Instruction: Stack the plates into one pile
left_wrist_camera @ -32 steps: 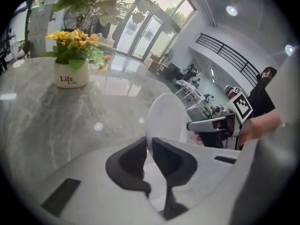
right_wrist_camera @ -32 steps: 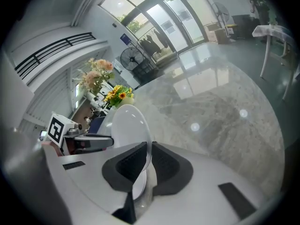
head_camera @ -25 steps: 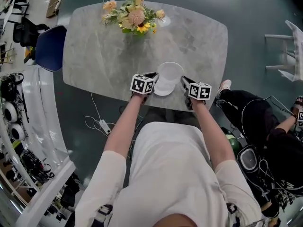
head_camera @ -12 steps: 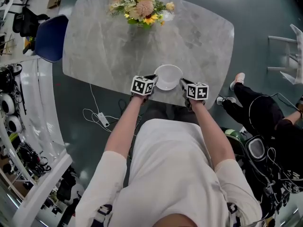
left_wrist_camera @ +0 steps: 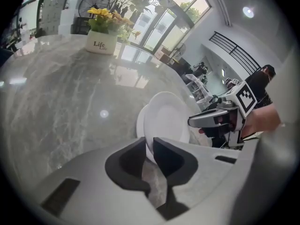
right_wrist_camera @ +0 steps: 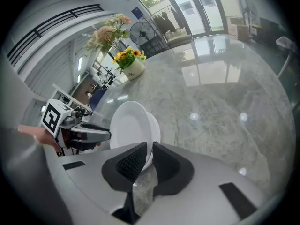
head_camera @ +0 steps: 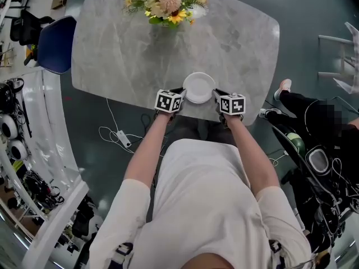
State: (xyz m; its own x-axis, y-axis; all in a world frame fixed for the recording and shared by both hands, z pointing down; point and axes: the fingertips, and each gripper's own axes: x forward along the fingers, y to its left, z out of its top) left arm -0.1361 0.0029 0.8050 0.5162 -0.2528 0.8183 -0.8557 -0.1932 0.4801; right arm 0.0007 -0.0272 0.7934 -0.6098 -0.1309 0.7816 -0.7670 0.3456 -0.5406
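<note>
Two white plates lie nested on the grey marble table at its near edge. The top plate sits in the lower plate, whose rim shows just past it. My left gripper is at the top plate's left rim. Its jaws have just been opening, and the rim still stands between them. My right gripper is shut on the opposite rim. Each gripper shows in the other's view, the right gripper and the left gripper.
A flower pot stands at the table's far side. A blue chair is at the left, a white chair at the right. A seated person and cables are on the floor to the right.
Both grippers sank with the top plate. One second ago it hung offset above the lower plate; now the two plates show as a single round outline.
</note>
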